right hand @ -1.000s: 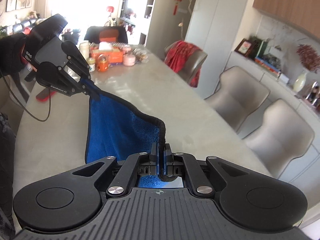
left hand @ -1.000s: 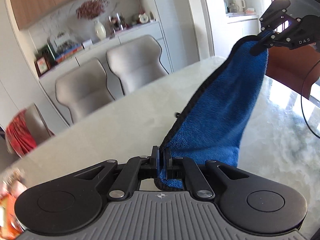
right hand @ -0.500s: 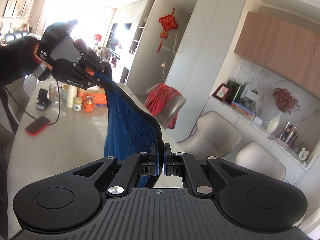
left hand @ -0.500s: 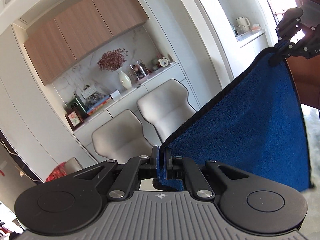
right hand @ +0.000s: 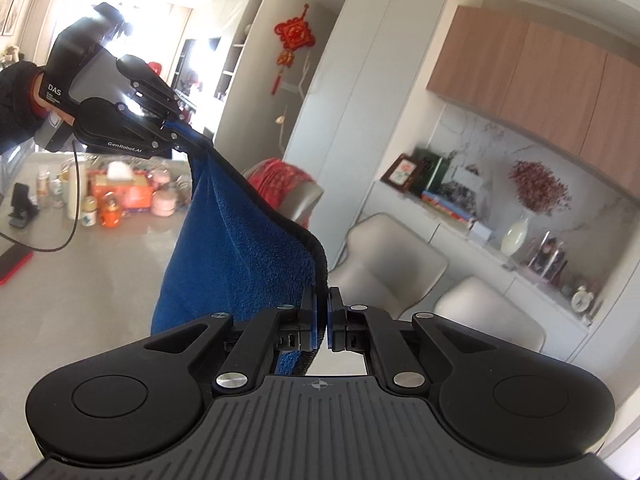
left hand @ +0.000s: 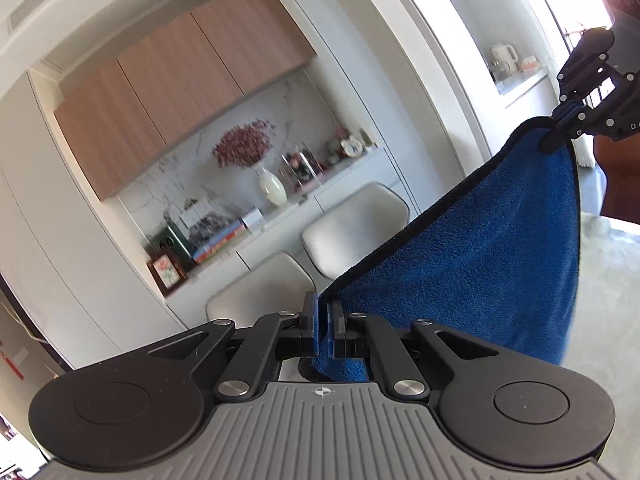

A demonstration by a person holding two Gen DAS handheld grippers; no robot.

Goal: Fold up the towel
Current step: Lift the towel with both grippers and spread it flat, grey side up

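Observation:
A blue towel [left hand: 472, 264] with a black hem hangs in the air, stretched by its top edge between my two grippers. My left gripper [left hand: 323, 326] is shut on one top corner. My right gripper [right hand: 322, 322] is shut on the other top corner, and it shows in the left wrist view [left hand: 560, 136] at the upper right. In the right wrist view the towel [right hand: 240, 248] drapes down from the left gripper [right hand: 186, 136] at upper left. The towel's lower edge hangs just above the marble table [right hand: 100, 272].
Two beige chairs [left hand: 352, 236] stand along the table's far side below a shelf with a vase and frames. At the table's far end are jars, an orange box [right hand: 124, 194], a phone stand [right hand: 20, 210] and a red-cased phone [right hand: 12, 264]. A cable [right hand: 68, 220] hangs from the left gripper.
Both grippers have risen and tilted up, lifting the towel off the table. The towel went from slack and draped low to hanging spread between the two held corners.

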